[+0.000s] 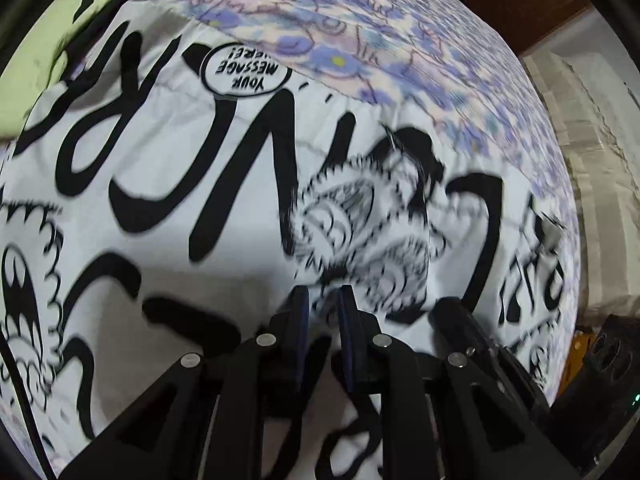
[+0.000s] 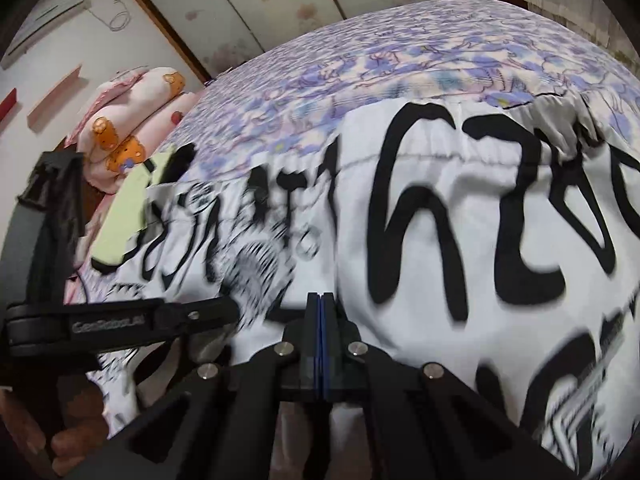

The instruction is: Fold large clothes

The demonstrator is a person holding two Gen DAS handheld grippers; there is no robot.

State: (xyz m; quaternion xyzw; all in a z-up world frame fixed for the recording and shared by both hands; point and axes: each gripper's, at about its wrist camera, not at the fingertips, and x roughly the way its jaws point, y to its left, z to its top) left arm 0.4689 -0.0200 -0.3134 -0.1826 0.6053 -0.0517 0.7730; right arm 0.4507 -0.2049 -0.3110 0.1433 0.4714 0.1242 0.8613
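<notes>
Parted left gripper (image 1: 323, 294) is held over the printed garment (image 1: 200, 200); right gripper (image 2: 322, 300) is seen clenched, grasp unclear, by its gathered hem (image 2: 440, 156).

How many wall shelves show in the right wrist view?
2: a pink shelf on the upper-left wall, and a red shelf left of it at the frame edge. Others may be hidden.
</notes>
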